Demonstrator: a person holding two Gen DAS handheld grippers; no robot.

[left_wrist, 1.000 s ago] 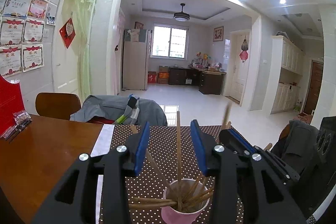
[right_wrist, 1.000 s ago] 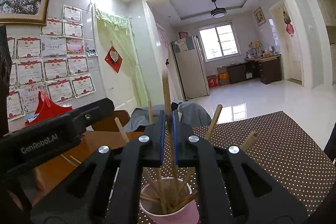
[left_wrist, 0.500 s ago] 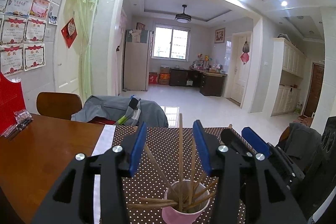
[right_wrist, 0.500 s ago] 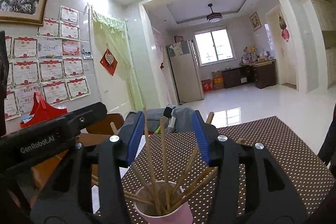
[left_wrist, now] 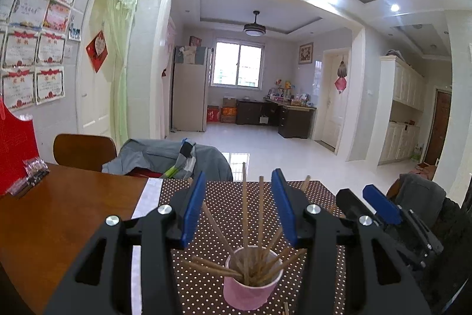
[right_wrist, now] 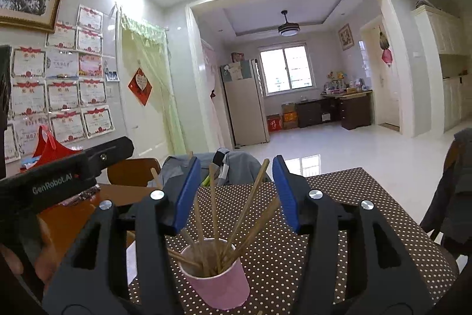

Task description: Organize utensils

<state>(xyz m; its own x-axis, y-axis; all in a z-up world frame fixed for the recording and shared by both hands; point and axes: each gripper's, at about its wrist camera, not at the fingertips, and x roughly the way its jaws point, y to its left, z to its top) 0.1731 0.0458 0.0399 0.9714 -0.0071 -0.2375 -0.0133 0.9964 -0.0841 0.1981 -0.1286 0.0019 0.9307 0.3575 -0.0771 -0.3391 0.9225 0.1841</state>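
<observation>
A pink paper cup (left_wrist: 249, 290) stands on the brown dotted tablecloth (left_wrist: 227, 197) and holds several wooden chopsticks (left_wrist: 244, 214) that lean outward. My left gripper (left_wrist: 238, 207) is open and empty, its blue pads either side of the chopstick tops, above the cup. In the right wrist view the same cup (right_wrist: 219, 282) and chopsticks (right_wrist: 213, 202) sit between the open pads of my right gripper (right_wrist: 233, 192), which holds nothing. The right gripper also shows at the right of the left wrist view (left_wrist: 380, 204). The left gripper's black body (right_wrist: 59, 176) crosses the right wrist view's left side.
A bare wooden table top (left_wrist: 59, 214) lies left of the cloth, with a red stand (left_wrist: 14, 146) and a clear packet (left_wrist: 29, 176) on it. A chair with grey clothing (left_wrist: 165, 158) stands behind the table. Another draped chair (left_wrist: 419, 194) is at the right.
My right gripper opened and let go of a chopstick it held upright over the cup; the chopstick now rests in the cup. Both grippers rose slightly.
</observation>
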